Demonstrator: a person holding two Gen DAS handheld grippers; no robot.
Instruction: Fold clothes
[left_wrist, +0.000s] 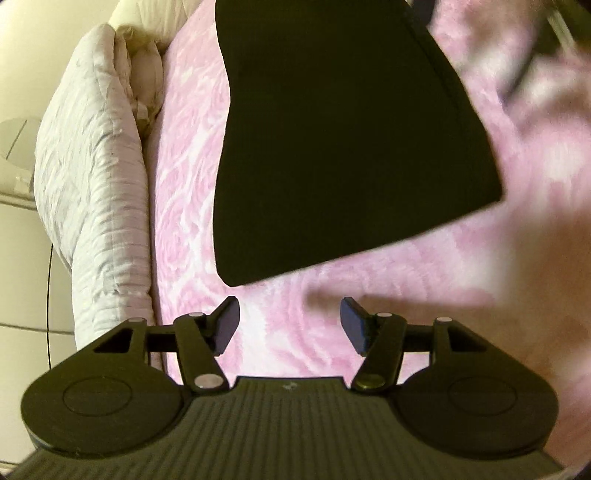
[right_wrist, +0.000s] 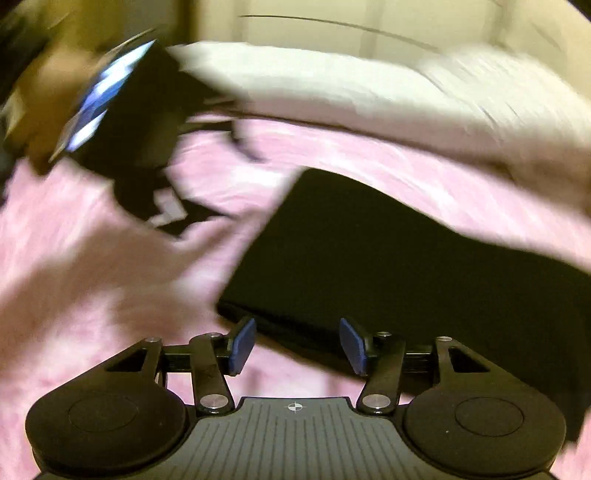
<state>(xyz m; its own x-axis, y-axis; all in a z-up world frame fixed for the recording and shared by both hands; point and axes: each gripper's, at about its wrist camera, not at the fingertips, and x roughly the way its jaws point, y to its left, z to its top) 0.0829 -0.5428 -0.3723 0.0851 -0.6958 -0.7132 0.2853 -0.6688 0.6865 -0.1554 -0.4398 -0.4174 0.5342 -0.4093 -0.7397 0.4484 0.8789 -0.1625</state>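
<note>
Black folded garment (left_wrist: 343, 140) flat on pink bedspread (left_wrist: 192, 206), left tool (left_wrist: 290, 323) and right tool (right_wrist: 297, 345) both spread, empty.

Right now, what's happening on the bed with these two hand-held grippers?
A person is folding clothes on a pink blanket. A black garment lies flat on it, apparently already folded. The left hand-held gripper is open and empty, short of the garment's near edge. The right hand-held gripper is also open and empty, over the garment's edge; its view is blurred by motion. Neither is gripping anything.
</note>
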